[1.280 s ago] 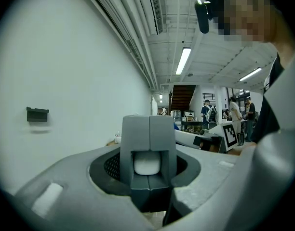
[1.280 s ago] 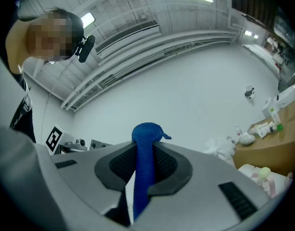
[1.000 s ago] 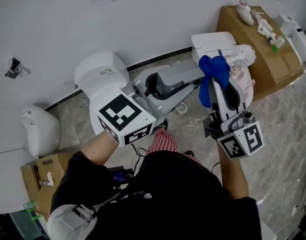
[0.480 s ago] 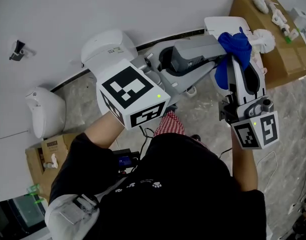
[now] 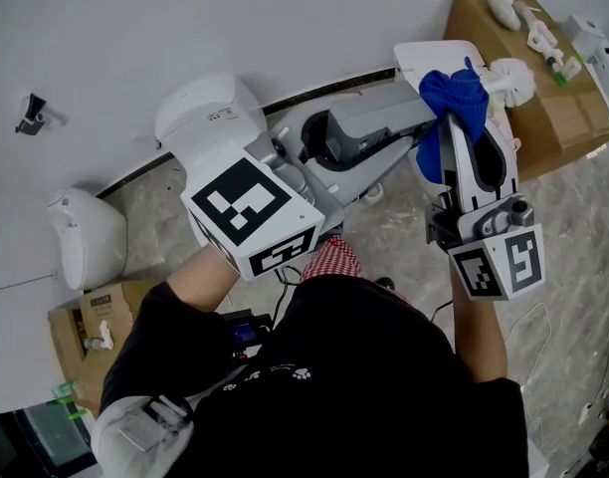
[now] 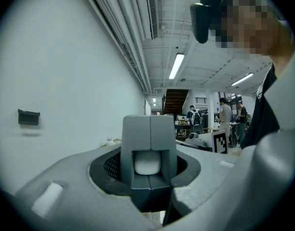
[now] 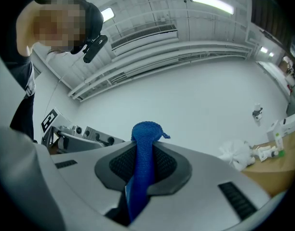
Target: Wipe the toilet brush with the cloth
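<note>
Holding the brush (image 5: 513, 78) steady seems the main point of this step. The left claw (image 6: 148, 129) is clenched on a white rounded part (image 6: 147, 163), most likely the brush handle. The right claw (image 7: 138, 182) is clenched on the blue cloth (image 7: 143, 146), which stands up from between its jaws as a tight roll. In the head view the brush is up in the air at the far right, with its white head just right of the cloth and near the box (image 5: 484, 28). To wipe well, I would press the loose fold of the cloth around the handle and draw it slowly along, with a firm left grip so the brush does not turn or slip. A light touch would only push the brush away. The handle between the left claw and the white head is covered by the cloth in the head view, so I cannot tell whether the cloth touches it or only hangs in front. The right gripper view shows a white fluffy shape (image 7: 235, 153) at the right. It is hard to say if this is the brush head or something on the box.
</note>
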The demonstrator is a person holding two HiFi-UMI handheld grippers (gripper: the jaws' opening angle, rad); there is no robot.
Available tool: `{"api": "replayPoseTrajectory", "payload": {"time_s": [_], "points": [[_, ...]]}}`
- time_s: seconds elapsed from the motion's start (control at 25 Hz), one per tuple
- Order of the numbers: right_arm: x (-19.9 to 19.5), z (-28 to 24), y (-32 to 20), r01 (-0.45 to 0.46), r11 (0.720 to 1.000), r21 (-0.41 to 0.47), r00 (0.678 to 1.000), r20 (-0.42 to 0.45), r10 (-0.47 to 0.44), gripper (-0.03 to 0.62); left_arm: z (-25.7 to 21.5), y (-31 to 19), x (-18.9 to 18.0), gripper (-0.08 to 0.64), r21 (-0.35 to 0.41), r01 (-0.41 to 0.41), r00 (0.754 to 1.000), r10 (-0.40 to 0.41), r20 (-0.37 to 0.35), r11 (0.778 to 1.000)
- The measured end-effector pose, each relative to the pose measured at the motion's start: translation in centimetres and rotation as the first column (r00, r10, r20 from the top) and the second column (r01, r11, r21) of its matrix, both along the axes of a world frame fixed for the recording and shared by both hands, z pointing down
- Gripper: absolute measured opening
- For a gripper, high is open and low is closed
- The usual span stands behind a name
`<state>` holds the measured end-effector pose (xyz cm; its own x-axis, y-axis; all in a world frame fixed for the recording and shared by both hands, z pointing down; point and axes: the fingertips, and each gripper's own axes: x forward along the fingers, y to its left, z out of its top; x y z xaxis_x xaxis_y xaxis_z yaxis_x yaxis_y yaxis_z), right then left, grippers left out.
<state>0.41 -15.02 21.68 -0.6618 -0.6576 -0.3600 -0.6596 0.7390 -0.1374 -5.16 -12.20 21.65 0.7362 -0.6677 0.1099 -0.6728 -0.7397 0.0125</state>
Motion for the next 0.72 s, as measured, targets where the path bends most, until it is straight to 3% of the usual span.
{"api": "replayPoseTrajectory", "payload": {"time_s": [0.52, 0.72], "points": [[1.6, -1.5, 1.2, -0.025, 0.998, 0.05, 1.0, 0.006, 0.025, 0.064, -1.5, 1.9, 1.1, 0.169, 0.018, 0.008, 0.999, -0.008, -0.032, 1.0], [4.2, -1.0, 2.1, -0.027, 0.998, 0.064, 0.999, 0.028, 0.026, 0.064, -1.1, 3.3, 3.3, 0.169, 0.04, 0.018, 1.0, -0.017, -0.014, 0.999]]}}
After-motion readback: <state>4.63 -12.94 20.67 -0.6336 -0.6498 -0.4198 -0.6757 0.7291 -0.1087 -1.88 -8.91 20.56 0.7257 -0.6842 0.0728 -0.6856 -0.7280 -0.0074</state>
